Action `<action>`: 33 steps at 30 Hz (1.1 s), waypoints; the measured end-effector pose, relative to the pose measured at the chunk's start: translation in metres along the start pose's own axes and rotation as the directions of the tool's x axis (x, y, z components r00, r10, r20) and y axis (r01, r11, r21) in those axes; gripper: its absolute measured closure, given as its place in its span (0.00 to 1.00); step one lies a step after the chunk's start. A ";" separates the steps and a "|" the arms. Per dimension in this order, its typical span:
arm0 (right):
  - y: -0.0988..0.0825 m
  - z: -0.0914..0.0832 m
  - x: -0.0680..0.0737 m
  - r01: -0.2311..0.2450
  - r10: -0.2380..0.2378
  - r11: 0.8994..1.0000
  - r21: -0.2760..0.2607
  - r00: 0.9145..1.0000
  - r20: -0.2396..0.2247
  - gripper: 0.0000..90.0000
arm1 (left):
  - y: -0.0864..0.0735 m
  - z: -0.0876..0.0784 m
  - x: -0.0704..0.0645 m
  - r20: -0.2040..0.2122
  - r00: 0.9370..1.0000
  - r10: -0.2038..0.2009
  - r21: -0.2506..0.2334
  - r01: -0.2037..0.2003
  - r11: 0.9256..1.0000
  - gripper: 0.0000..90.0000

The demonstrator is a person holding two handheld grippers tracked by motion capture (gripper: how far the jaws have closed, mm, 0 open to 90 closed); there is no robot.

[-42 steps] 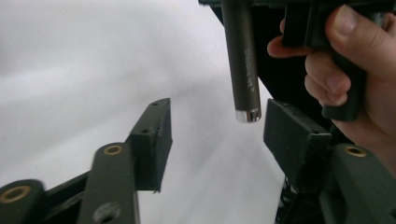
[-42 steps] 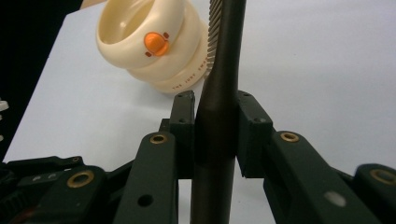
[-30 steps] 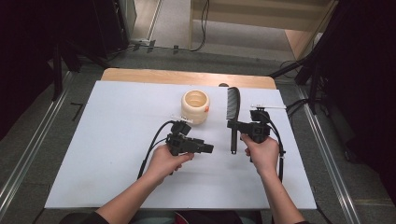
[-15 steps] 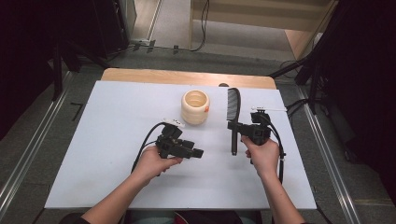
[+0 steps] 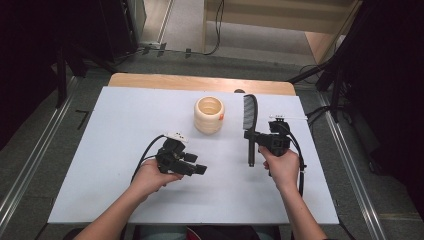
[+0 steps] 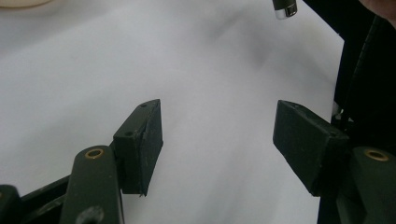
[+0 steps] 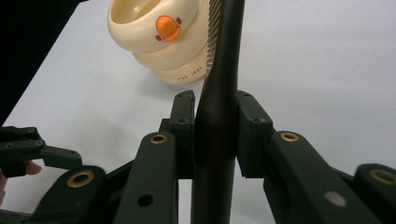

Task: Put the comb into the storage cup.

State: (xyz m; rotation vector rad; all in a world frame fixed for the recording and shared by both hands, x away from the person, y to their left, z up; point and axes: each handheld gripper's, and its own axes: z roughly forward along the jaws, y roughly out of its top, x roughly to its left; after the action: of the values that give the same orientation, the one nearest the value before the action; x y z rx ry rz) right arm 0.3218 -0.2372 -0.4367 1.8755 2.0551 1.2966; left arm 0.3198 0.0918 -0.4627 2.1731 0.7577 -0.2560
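Note:
A black comb (image 5: 250, 112) lies lengthwise on the white mat, teeth toward the cream ridged cup (image 5: 209, 114). My right gripper (image 5: 252, 136) is shut on the comb's handle (image 7: 218, 116), which runs between its pads; the cup (image 7: 161, 39) with an orange mark stands just beyond. My left gripper (image 5: 199, 169) hovers low over the mat, left of the comb, pointing right. Its jaws (image 6: 217, 126) stand open with only bare white mat between them. A silver-capped black tip (image 6: 285, 8) shows at the top edge of the left gripper view.
The white mat (image 5: 110, 135) covers a wooden table (image 5: 150, 80) with metal rails on both sides. A small white stick (image 5: 287, 118) lies by the mat's right edge. Cables trail from both grippers. The left gripper (image 7: 25, 149) shows at the right gripper view's lower left.
My left hand has slid left and a little nearer the person, away from the comb. The right hand and the comb have kept still.

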 end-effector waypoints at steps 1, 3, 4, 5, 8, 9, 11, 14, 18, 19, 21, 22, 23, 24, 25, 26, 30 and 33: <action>0.000 0.000 0.000 0.002 -0.002 1.000 -0.002 1.000 0.000 0.78 | -0.001 -0.001 0.000 -0.003 1.000 -0.002 -0.002 0.002 1.000 0.38; 0.000 -0.001 0.000 0.005 -0.005 1.000 -0.005 1.000 -0.001 0.78 | -0.003 -0.006 0.002 -0.009 1.000 -0.001 -0.007 0.001 1.000 0.38; 0.000 -0.001 0.000 0.006 -0.006 1.000 -0.007 1.000 0.000 0.78 | -0.003 -0.007 0.003 -0.014 1.000 0.000 -0.008 -0.001 1.000 0.38; 0.000 -0.001 0.001 0.006 -0.006 1.000 -0.009 1.000 0.000 0.78 | -0.004 -0.009 0.004 -0.013 1.000 0.001 -0.010 -0.001 1.000 0.38; 0.000 -0.001 0.001 0.012 -0.012 1.000 -0.011 1.000 0.000 0.78 | -0.007 -0.014 0.005 -0.025 1.000 0.004 -0.008 -0.005 1.000 0.38; 0.000 -0.001 0.002 0.015 -0.015 1.000 -0.012 1.000 0.001 0.78 | -0.007 -0.015 0.005 -0.031 1.000 0.002 -0.009 -0.002 1.000 0.38; 0.000 -0.001 0.001 0.015 -0.015 1.000 -0.014 1.000 0.000 0.78 | -0.008 -0.019 0.005 -0.037 0.999 0.013 -0.010 -0.013 1.000 0.37; 0.000 -0.002 0.001 0.013 -0.013 1.000 -0.019 1.000 0.002 0.78 | -0.010 -0.024 0.005 -0.048 0.998 0.028 -0.014 -0.029 0.999 0.37; 0.000 -0.002 -0.001 0.012 -0.012 1.000 -0.018 1.000 0.000 0.78 | -0.014 -0.029 0.008 -0.061 0.998 0.030 -0.010 -0.030 0.999 0.37; 0.000 -0.002 -0.001 0.010 -0.010 1.000 -0.018 1.000 -0.002 0.78 | -0.015 -0.030 0.009 -0.063 0.998 0.028 -0.016 -0.029 0.999 0.37; 0.001 -0.002 -0.002 0.005 -0.006 1.000 -0.019 1.000 -0.007 0.78 | -0.018 -0.033 0.011 -0.068 0.997 0.024 -0.017 -0.025 1.000 0.37; 0.001 -0.002 -0.002 0.006 -0.006 1.000 -0.020 1.000 -0.006 0.78 | -0.019 -0.034 0.011 -0.072 0.997 0.015 -0.022 -0.016 1.000 0.37; 0.001 -0.002 -0.002 0.008 -0.008 1.000 -0.022 1.000 -0.005 0.78 | -0.021 -0.036 0.012 -0.073 0.997 0.014 -0.021 -0.015 1.000 0.37; 0.001 -0.002 -0.002 0.006 -0.006 1.000 -0.023 1.000 -0.006 0.78 | -0.023 -0.037 0.013 -0.078 0.997 0.015 -0.019 -0.016 1.000 0.37; 0.001 -0.003 -0.002 0.008 -0.008 1.000 -0.025 1.000 -0.004 0.78 | -0.024 -0.038 0.013 -0.081 0.997 0.012 -0.020 -0.013 1.000 0.37; 0.001 -0.003 -0.002 0.011 -0.011 1.000 -0.027 1.000 -0.005 0.78 | -0.025 -0.040 0.014 -0.081 0.997 0.013 -0.018 -0.014 1.000 0.37; 0.001 -0.003 -0.002 0.012 -0.012 0.999 -0.032 1.000 -0.002 0.78 | -0.032 -0.044 0.017 -0.091 0.996 0.006 -0.020 -0.008 1.000 0.37; 0.001 -0.003 -0.002 0.016 -0.016 0.999 -0.032 1.000 -0.002 0.78 | -0.036 -0.047 0.018 -0.099 0.995 0.001 -0.018 -0.002 1.000 0.37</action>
State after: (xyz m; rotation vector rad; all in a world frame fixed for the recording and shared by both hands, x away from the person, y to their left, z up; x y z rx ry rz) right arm 0.3217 -0.2403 -0.4351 1.8416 2.0334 1.3202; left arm 0.3096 0.1530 -0.4617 2.1819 0.8105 -0.1408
